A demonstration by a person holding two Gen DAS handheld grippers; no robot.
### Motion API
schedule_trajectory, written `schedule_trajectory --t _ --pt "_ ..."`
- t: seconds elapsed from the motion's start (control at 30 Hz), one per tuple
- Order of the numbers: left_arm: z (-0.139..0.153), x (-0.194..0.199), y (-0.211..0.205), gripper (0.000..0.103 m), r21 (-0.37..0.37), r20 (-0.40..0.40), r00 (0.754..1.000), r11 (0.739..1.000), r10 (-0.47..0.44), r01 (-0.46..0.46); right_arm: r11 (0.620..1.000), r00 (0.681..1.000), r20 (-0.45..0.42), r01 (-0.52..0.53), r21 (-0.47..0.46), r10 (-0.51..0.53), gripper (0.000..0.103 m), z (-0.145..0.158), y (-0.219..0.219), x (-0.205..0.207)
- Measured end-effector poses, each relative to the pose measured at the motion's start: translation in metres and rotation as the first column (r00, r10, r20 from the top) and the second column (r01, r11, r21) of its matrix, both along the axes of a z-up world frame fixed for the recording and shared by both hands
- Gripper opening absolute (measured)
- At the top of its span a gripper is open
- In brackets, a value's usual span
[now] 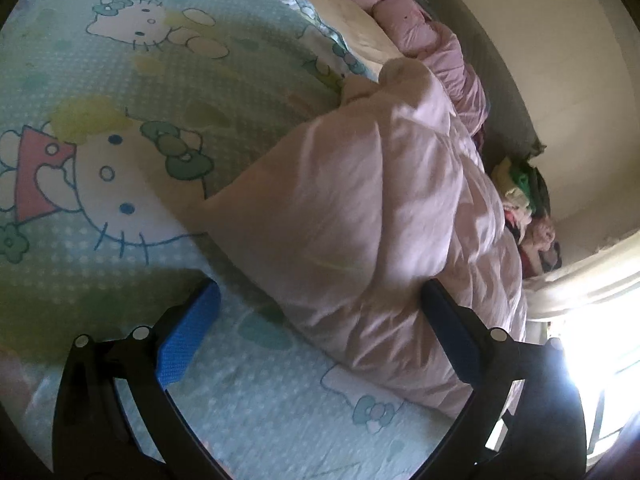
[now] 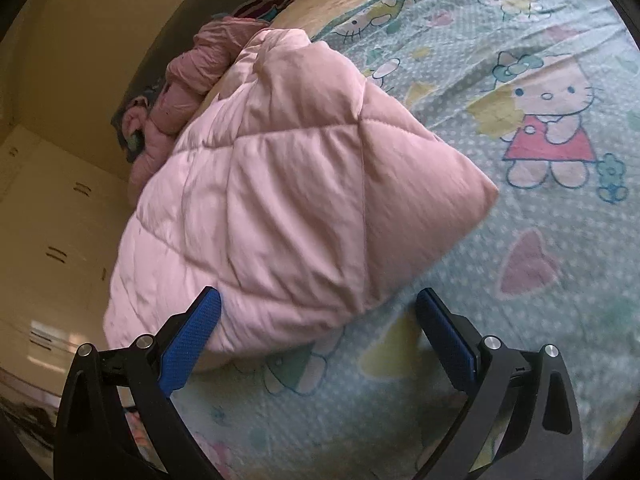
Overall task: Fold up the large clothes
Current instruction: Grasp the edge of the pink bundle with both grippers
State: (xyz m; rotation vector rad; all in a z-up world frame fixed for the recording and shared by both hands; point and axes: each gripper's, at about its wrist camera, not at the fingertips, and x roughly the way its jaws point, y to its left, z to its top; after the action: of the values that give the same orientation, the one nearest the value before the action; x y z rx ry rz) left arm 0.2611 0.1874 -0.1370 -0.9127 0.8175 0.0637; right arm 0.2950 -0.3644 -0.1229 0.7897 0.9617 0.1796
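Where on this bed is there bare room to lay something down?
The cartoon-print sheet lies bare beside the pink quilted garment, out past its pointed corner, and between the open right gripper fingers. It is crowded along the wall, where darker pink clothes and a mixed pile sit.

The bed (image 2: 540, 272), covered in a pale green cartoon-cat sheet, carries a puffy pink quilted coat (image 2: 288, 184) along one edge, with a darker pink bundle (image 2: 200, 72) heaped beyond it.
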Motion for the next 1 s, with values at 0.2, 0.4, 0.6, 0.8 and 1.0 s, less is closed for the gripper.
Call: schedule_trajectory --t 0.2,0.4,0.6,0.8,1.0 --pt "-0.003 0.014 0.003 0.094 -0.077 0.028 0.998 0.996 0.048 -0.046 0.989 0.998 0.006 0.066 0.131 -0.068 0.099 -0.004 -0.011 0.019" --pt "-0.008 0.029 0.004 0.095 -0.135 0.065 0.992 0.986 0.105 -0.096 0.968 0.989 0.011 0.142 0.205 -0.147 0.099 -0.012 -0.019 0.032" --pt "-0.008 0.046 0.001 0.095 -0.107 0.077 0.988 0.986 0.137 -0.128 0.98 0.989 0.052 0.133 0.148 -0.142 0.095 -0.01 -0.008 0.044" --pt "0.005 0.051 -0.009 0.073 -0.004 0.091 0.99 0.995 0.104 -0.104 0.988 0.99 0.095 0.096 0.12 -0.108 0.064 -0.008 -0.004 0.047" --pt "0.041 0.046 -0.029 0.034 0.189 0.171 0.985 0.981 0.022 -0.054 0.994 0.982 0.186 0.042 -0.102 -0.022 0.039 0.021 0.021 0.046"
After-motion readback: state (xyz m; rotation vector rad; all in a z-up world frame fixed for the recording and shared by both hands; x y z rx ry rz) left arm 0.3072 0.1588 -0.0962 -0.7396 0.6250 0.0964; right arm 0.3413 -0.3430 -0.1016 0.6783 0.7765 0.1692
